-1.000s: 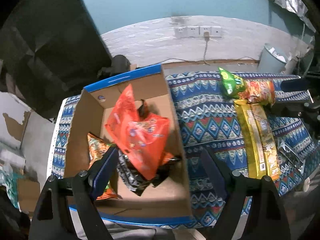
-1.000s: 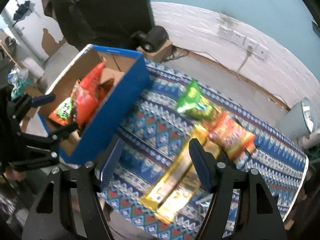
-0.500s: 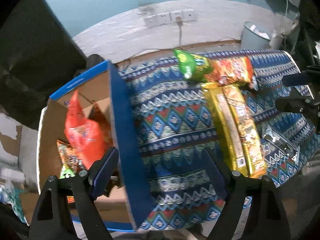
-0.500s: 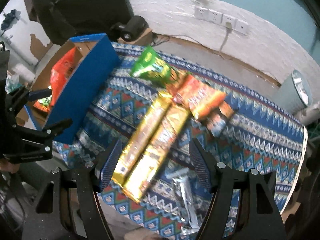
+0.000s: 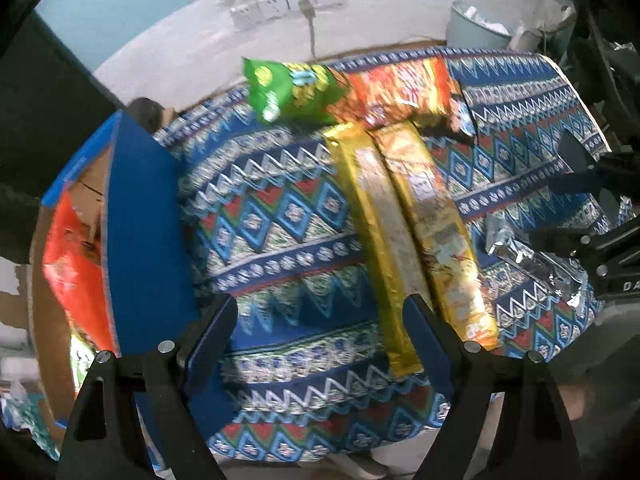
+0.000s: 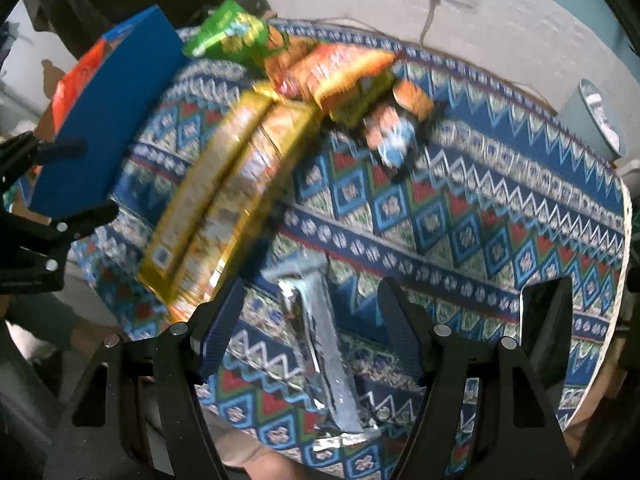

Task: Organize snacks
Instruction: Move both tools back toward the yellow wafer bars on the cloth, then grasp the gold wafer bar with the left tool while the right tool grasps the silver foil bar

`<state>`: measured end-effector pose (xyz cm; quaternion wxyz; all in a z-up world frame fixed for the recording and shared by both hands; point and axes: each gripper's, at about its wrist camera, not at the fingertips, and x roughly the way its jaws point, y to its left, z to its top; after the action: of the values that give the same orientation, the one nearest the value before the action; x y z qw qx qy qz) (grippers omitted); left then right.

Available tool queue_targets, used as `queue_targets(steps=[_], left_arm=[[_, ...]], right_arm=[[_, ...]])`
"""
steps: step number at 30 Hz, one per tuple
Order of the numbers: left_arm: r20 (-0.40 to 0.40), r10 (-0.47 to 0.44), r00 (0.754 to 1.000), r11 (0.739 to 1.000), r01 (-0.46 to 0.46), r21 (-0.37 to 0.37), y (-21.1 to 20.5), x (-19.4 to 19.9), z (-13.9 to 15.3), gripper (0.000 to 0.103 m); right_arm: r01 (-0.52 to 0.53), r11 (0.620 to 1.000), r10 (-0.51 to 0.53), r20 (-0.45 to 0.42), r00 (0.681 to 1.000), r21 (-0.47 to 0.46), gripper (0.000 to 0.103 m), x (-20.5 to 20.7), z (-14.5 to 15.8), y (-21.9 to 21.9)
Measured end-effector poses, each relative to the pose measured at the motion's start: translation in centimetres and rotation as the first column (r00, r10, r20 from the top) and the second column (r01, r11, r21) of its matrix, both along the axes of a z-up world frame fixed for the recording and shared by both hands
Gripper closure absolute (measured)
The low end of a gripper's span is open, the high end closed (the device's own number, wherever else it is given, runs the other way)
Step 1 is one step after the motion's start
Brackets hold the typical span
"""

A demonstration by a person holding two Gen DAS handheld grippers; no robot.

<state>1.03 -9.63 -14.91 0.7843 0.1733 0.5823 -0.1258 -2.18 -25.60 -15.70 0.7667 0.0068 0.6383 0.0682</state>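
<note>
my left claw hung spread wide over the tabletop, nothing between its fingers. my right claw was parted too, with the silver foil packet lying flat on the cloth below the gap, untouched. the tabletop wore a patterned cloth of blue, red and green diamonds and zigzags. two long gold packets lay side by side across its middle, running near to far. at their far end sat a green bag and an orange bag, touching each other. at the left edge stood the blue cardboard box, with a red-orange bag inside. beyond the far edge, a white lower wall carried a row of sockets, teal paint above. a pale bin stood at the far right.
</note>
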Motion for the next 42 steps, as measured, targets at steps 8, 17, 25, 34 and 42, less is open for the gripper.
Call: queue_targets(steps=[8, 17, 25, 34, 42], left_arm=[[-0.018, 0.002, 1.000, 1.000, -0.002, 0.011, -1.1, 0.5, -1.2, 0.017], [-0.082, 0.063, 0.995, 0.997, -0.066, -0.033, -1.7, 2.5, -2.6, 0.017], [-0.106, 0.130, 0.986, 0.988, -0.138, -0.069, -1.5, 4.8, -3.9, 0.017], [-0.080, 0.116, 0.990, 0.991, -0.121, -0.052, -3.2, 6.9, -5.2, 0.017], [-0.038, 0.096, 0.995, 0.995, -0.096, -0.005, -3.3, 7.1, -5.6, 0.012]], right_arm=[[0.003, 1.000, -0.003, -0.061, 0.998, -0.003, 0.033, -1.3, -3.0, -1.2], [-0.038, 0.999, 0.035, -0.103, 0.994, -0.032, 0.063, -2.0, -5.9, -0.6], [0.014, 0.998, -0.017, -0.052, 0.998, -0.063, 0.075, -1.3, -5.1, -2.8], [0.056, 0.997, -0.057, -0.020, 0.998, -0.057, 0.075, 0.6, -3.6, -5.7], [0.063, 0.997, -0.064, -0.021, 0.998, -0.054, 0.075, 1.6, -3.7, -5.6]])
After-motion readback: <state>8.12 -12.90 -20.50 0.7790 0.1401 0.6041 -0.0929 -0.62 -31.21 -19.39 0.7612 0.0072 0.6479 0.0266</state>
